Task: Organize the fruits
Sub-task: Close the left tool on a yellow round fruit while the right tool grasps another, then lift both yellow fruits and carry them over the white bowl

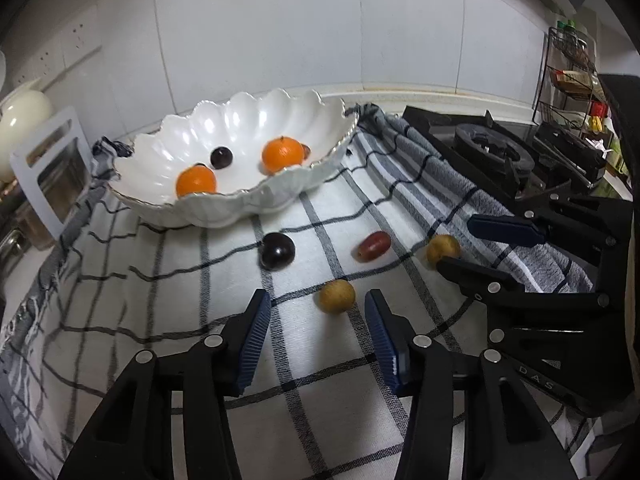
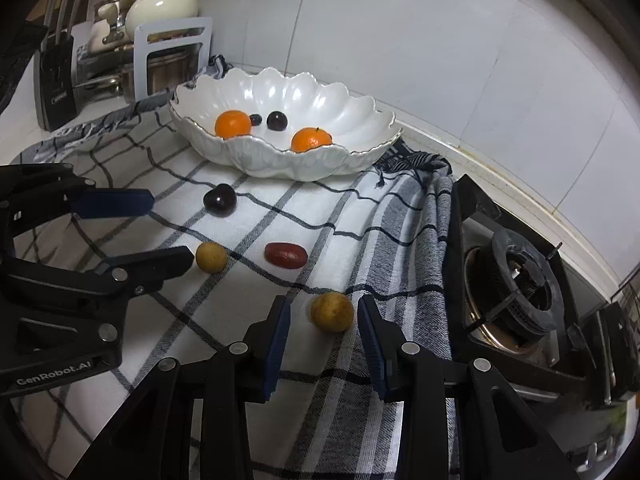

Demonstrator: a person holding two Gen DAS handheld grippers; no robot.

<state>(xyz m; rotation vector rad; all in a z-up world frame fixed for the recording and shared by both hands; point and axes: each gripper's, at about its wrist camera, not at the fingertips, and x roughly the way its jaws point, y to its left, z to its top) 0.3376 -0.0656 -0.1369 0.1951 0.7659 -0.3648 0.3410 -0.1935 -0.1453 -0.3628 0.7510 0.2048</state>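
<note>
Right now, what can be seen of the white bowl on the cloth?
The white bowl is wide and shallow, with a scalloped, fluted wall, a glossy ceramic look and a thin gilt edge. It sits upright on the checked cloth near the tiled wall. Inside lie two oranges and two small dark fruits. Neither claw touches it.

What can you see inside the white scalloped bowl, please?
The white scalloped bowl holds two oranges and two dark round fruits. Its near wall hides the oranges' undersides.
</note>
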